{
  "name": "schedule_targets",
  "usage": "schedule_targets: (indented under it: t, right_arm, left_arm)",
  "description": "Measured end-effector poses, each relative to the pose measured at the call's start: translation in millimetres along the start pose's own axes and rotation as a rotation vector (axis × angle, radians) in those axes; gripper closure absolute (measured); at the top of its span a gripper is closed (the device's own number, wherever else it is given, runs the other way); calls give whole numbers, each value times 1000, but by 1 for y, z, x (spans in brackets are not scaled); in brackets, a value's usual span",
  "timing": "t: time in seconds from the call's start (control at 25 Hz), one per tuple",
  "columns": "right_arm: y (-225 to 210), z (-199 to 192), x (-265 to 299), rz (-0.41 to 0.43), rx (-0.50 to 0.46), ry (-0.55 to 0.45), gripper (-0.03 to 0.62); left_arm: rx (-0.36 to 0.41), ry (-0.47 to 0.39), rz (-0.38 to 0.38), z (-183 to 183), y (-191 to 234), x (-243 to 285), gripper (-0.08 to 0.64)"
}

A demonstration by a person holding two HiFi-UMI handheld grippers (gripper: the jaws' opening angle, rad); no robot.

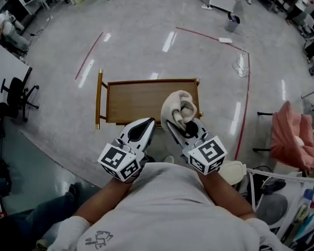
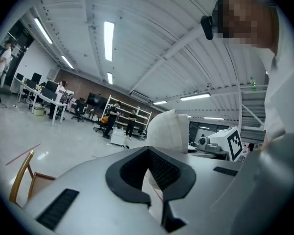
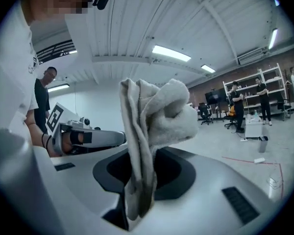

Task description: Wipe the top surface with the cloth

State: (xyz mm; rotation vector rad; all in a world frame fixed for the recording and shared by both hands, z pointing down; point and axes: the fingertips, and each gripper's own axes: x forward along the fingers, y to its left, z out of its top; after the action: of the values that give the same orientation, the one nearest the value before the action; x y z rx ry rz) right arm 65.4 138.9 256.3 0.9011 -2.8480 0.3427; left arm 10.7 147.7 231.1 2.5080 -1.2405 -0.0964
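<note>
Right gripper [image 1: 172, 123] pinches cloth [image 1: 179, 107]. Left gripper [image 1: 147, 123] closed, empty. Press cloth flat on table [image 1: 133, 99] at 12 o'clock, rub all over.

Cloth [image 3: 154, 124]: off-white terry, soft and nubbly, matt, with thick fuzzy folds.
Surface [image 1: 141, 101]: brown wood, smooth, with a low satin sheen.
Surface frame [image 1: 98, 99]: brass-coloured metal tubing, shiny.
Left gripper [image 1: 149, 122]: shell of pale grey plastic, smooth, matt to faintly satin.
Right gripper [image 1: 170, 124]: the same smooth pale plastic shell.
Fingers' pads [image 2: 169, 173]: black, finely ribbed, matt, rubbery in look.
Marker cubes [image 1: 206, 153]: flat matt white faces with black print.
Floor [image 1: 146, 46]: grey, polished and glossy, mirroring the ceiling lights as bright streaks.
Shirt [image 1: 172, 213]: light grey cloth, matt.
Draped cover [image 1: 290, 135]: pink cloth, soft, matt, creased.
</note>
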Motion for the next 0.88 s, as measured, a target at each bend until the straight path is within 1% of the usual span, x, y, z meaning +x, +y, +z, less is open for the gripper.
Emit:
schedule_targets:
  t: [0.16,0.4,0.56,0.72,0.88]
  right_arm:
    - [13,13,-12,-5,-12,-32,491]
    - [28,18,-13,25,-18,-44,491]
    - [31,23,-12,29,-23,-62,491]
    - [32,28,-12,40,1,-73,491]
    - [32,31,-19,44,-3,-82,491]
  left_arm:
    - [23,-27,25,11,-6,-12,552]
    - [33,-60,64,21,-8,-22,554]
    - [40,-60,72,23,-8,-27,552]
    - [20,-50,70,21,-9,-28,554]
    - [24,-53,69,21,-15,-26,552]
